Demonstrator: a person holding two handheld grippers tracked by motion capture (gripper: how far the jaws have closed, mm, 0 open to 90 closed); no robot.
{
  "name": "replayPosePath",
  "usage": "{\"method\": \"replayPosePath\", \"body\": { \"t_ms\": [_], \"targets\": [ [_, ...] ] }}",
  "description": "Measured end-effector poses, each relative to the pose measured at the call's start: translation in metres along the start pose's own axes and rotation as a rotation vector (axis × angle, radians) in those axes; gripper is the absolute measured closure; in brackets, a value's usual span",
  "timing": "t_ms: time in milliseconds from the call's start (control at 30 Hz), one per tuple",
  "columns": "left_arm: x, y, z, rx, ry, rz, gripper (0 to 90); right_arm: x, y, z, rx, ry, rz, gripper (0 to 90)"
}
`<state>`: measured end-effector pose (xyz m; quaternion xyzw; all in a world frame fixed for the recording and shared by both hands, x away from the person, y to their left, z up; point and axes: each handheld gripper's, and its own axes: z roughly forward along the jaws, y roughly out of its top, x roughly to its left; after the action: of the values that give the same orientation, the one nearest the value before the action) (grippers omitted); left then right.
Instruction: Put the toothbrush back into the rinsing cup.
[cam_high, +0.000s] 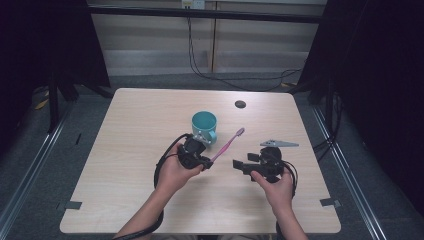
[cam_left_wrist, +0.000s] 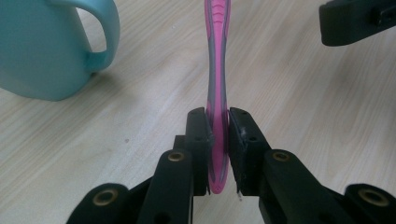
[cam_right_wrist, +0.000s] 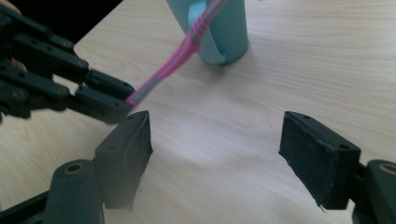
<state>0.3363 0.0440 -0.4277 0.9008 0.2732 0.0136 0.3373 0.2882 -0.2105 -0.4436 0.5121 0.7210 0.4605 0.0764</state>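
Where the person's forearms enter from the near edge of the wooden table (cam_high: 130, 165), each hand carries a black two-jaw gripper above the tabletop. The left gripper (cam_left_wrist: 218, 135) is clamped on the lower end of a pink toothbrush (cam_left_wrist: 217, 84) with grey stripes; its two jaws press against the handle from either side, and the butt of the handle projects slightly behind them. In the high view the toothbrush (cam_high: 228, 144) slants up and to the right from the left gripper (cam_high: 207, 161), its bristle head lying farthest from the person, just right of a teal mug (cam_high: 204, 125). The mug stands upright near the table's centre, close beyond the left gripper, with its handle turned toward the person. The right gripper (cam_right_wrist: 215, 154) has its jaws spread wide apart with bare tabletop between them, holding nothing; in the high view the right gripper (cam_high: 241, 164) sits just to the right of the left one, apart from it, jaws pointing left. A small dark round hole (cam_high: 240, 104) marks the far part of the table.
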Motion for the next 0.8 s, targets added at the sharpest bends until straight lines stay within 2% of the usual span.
{"method": "replayPosePath", "body": {
  "t_ms": [167, 200, 367, 533, 700, 800],
  "targets": [
    [-0.001, -0.002, 0.000, -0.015, -0.010, -0.010, 78.9, 0.006, 0.010, 0.004, -0.008, -0.004, 0.004, 25.0],
    [-0.001, -0.002, -0.001, -0.016, -0.012, 0.003, 78.9, 0.008, 0.014, 0.006, -0.007, 0.009, 0.013, 25.4],
    [-0.002, -0.005, -0.005, -0.031, -0.009, -0.001, 78.9, 0.009, 0.021, 0.010, -0.007, 0.015, 0.028, 27.3],
    [-0.001, -0.007, -0.007, -0.040, -0.005, 0.000, 78.9, 0.010, 0.023, 0.012, -0.013, 0.017, 0.032, 29.6],
    [-0.002, -0.009, -0.008, -0.070, -0.001, -0.006, 78.9, 0.011, 0.026, 0.013, -0.032, 0.035, 0.044, 31.1],
    [-0.003, -0.009, -0.007, -0.074, -0.003, -0.009, 78.9, 0.012, 0.029, 0.013, -0.048, 0.041, 0.043, 35.5]
  ]
}}
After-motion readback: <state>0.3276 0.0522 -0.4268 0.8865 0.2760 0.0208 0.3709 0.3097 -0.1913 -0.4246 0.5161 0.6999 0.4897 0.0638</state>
